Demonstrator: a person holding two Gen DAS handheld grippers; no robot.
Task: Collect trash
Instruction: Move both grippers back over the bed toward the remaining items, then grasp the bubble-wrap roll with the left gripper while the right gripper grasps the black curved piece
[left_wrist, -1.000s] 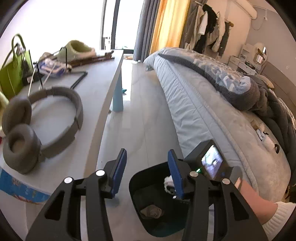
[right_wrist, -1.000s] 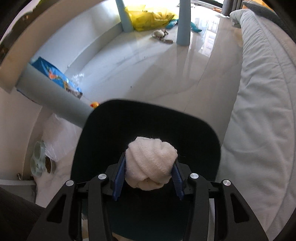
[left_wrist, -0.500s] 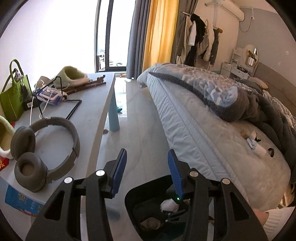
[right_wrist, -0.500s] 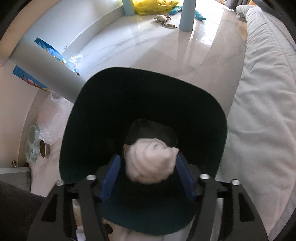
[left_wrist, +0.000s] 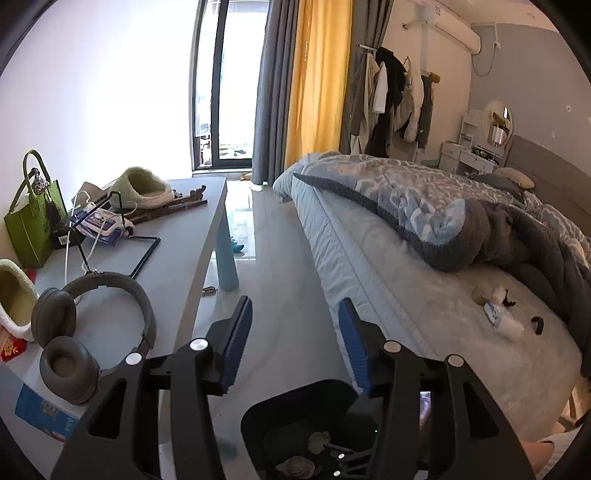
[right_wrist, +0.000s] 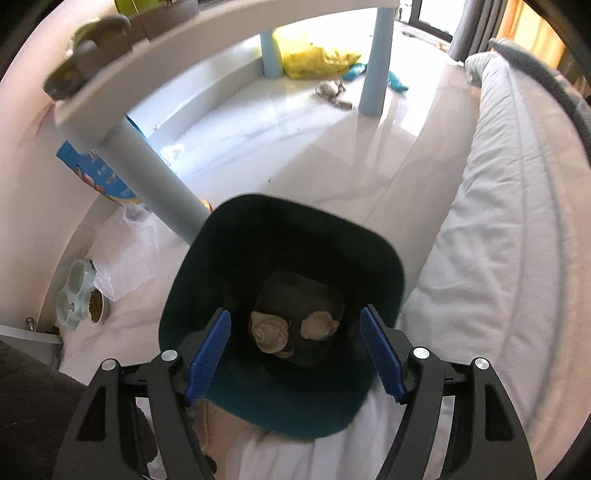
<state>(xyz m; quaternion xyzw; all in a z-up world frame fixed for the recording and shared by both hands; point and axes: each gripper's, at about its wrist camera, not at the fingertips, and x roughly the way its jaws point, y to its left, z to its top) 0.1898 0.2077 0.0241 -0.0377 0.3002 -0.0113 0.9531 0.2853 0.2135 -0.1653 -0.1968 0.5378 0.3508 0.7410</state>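
My right gripper (right_wrist: 295, 347) hung over the bin (right_wrist: 284, 236) with its blue fingers (right_wrist: 208, 350) spread wide, holding nothing and touching nothing; its fingers stood just above the near rim. At the bottom of the bin lay two crumpled wads (right_wrist: 269, 332), side by side, the left one the larger, the other (right_wrist: 319, 325) just to its right. The bin stood on the floor (right_wrist: 295, 129) between the bench leg (right_wrist: 155, 177) and the bed (right_wrist: 498, 221), close to both. My left gripper (left_wrist: 295, 343) was also wide open and empty, raised higher and pointed down the room along the gap between bench (left_wrist: 177, 236) and bed (left_wrist: 424, 280). The bin (left_wrist: 295, 406) showed low between its fingers (left_wrist: 236, 339), with the wads (left_wrist: 319, 441) dim inside. On the bench lay headphones (left_wrist: 92, 325), a slipper (left_wrist: 142, 186) and a green bag (left_wrist: 31, 218). Near the edge of the bed, by the rumpled blanket (left_wrist: 443, 210), lay a few small scraps (left_wrist: 496, 306), too small for me to identify.
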